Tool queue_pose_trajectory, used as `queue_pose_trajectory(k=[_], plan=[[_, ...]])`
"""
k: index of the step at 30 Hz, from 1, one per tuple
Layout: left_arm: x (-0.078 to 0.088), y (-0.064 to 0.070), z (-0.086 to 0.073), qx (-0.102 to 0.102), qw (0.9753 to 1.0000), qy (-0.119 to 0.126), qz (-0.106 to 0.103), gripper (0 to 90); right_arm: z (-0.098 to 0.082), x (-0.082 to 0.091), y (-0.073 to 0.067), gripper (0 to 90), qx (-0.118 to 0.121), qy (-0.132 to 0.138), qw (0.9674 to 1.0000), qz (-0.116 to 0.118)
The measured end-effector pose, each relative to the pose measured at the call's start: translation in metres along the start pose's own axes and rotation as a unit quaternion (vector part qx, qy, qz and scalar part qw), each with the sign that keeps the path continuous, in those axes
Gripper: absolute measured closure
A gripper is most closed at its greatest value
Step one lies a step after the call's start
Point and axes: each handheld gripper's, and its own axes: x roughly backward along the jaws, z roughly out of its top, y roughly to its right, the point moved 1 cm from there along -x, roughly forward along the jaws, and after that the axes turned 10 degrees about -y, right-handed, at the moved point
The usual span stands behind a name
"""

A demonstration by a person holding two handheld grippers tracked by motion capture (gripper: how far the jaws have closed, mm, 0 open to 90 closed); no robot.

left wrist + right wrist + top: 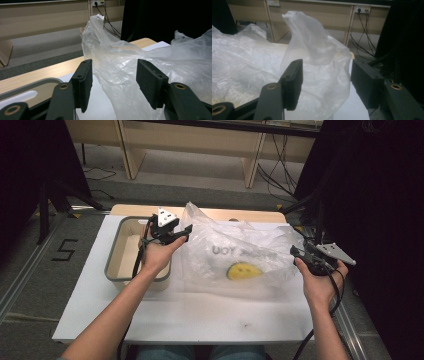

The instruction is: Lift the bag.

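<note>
A crumpled clear plastic bag (235, 245) with dark print lies on the white table (200, 315), and a yellow thing (243, 270) shows through its film. My left gripper (186, 232) is at the bag's left edge. In the left gripper view the left gripper (113, 82) is open, with a fold of the bag (120, 62) standing between the jaws and no pad pressing on it. My right gripper (296, 253) is at the bag's right edge. The right gripper (325, 80) is open too, with a raised peak of the bag (317, 50) between its jaws.
A beige tray with a grey rim (112, 265) stands at the table's left, under my left hand; its corner (30, 83) also shows in the left gripper view. A wooden board (250, 214) lies at the table's back edge. Beyond it are wooden furniture and cables on the floor.
</note>
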Motion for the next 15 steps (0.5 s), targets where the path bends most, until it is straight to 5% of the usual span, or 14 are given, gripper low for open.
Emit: queue_pose_trajectory(k=[15], plan=[[0.0068, 0.0017, -0.0027, -0.009, 0.9999, -0.006, -0.002, 44.1, -0.0032, 0.0022, 0.0014, 40.8, -0.004, -0.003, 1.0000, 0.005]])
